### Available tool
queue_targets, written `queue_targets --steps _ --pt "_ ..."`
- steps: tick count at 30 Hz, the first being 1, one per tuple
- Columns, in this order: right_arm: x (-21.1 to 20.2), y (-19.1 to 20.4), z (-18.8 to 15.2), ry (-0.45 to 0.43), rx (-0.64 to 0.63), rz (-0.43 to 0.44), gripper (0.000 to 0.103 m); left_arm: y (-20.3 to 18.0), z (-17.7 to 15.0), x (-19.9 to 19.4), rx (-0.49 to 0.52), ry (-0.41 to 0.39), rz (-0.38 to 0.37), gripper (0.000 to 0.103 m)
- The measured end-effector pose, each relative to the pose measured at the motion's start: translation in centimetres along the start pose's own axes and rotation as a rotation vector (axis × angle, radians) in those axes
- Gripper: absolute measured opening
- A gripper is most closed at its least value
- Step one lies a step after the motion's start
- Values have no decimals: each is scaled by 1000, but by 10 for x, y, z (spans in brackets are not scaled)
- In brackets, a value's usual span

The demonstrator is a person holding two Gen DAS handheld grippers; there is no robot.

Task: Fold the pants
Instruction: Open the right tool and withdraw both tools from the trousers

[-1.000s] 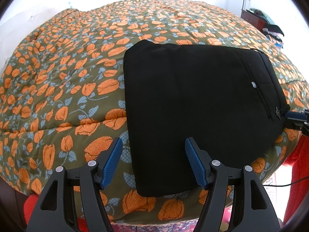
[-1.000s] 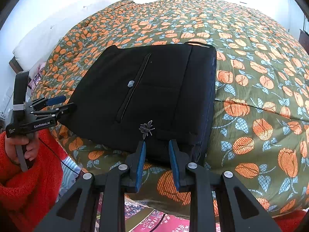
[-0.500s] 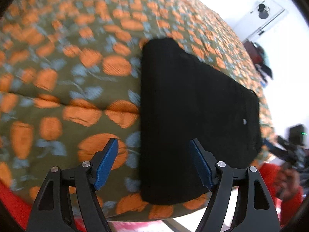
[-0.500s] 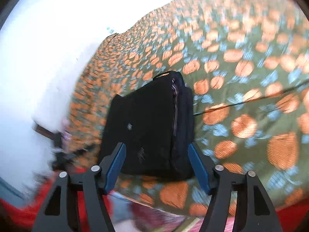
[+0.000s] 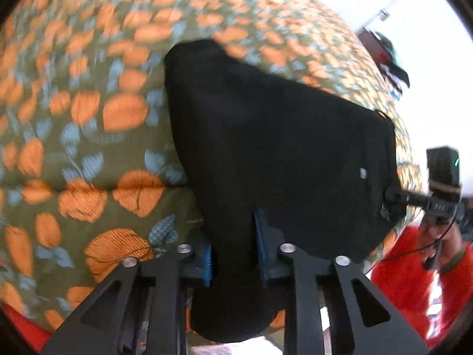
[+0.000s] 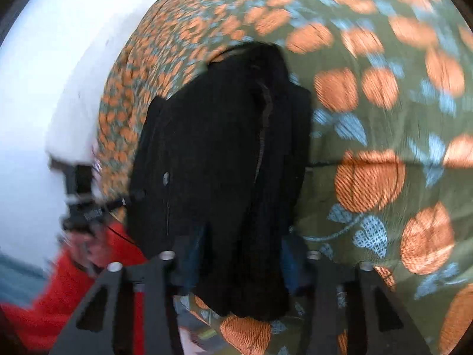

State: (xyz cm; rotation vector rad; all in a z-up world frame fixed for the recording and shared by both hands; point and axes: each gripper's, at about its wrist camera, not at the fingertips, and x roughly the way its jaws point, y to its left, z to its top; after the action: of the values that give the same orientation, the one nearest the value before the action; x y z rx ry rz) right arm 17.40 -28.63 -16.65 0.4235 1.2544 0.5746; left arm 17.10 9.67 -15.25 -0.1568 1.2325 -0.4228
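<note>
**Both tools on the near edge of the folded pants**

While both views are smeared with blur, the main facts read clearly enough. Black folded pants [image 5: 275, 148] lie on a bed covered by a quilt [image 5: 88, 112] printed with orange flowers and blue leaves on olive green. The bundle sits at the near side of the bed, its near edge hanging slightly past the quilt's border.

Seen from the left wrist camera, the left tool [image 5: 233, 251] is at 6 o'clock, its blue-padded fingers [image 5: 207, 261] pressed in on the near left corner of the pants, with black cloth bunched between them. At 3 o'clock in that same view the right tool [image 5: 396, 196] meets the pants at their right corner, beside a small metal ornament [image 5: 385, 213]; a hand [image 5: 434, 230] in a red sleeve [image 5: 414, 281] holds it. A small pale button [image 5: 363, 173] shows on the cloth toward 3 o'clock.

From the right wrist camera the pants [image 6: 224, 162] fill the centre, a seam running from 12 toward 6 o'clock. The right tool [image 6: 236, 263] straddles the near edge, thick folded cloth filling the gap between its fingers; the pads are in shadow, and they appear closed onto the fabric. At 9 o'clock the left tool [image 6: 133, 198] touches the pants' left edge, held by a blurred hand [image 6: 88, 242] in red
</note>
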Motion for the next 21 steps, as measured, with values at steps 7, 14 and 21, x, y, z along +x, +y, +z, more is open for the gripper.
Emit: queue_targets --steps 7,14,21 --pt "-42 62 41 -142 -155 19 31 -22 53 -76 64 -225 -14 21" --pt "-31 38 121 -248 -123 -30 34 -12 121 -38 58 -313 117 31" --pt "9 -57 117 -165 198 -187 54 21 86 25 -22 -163 275 55"
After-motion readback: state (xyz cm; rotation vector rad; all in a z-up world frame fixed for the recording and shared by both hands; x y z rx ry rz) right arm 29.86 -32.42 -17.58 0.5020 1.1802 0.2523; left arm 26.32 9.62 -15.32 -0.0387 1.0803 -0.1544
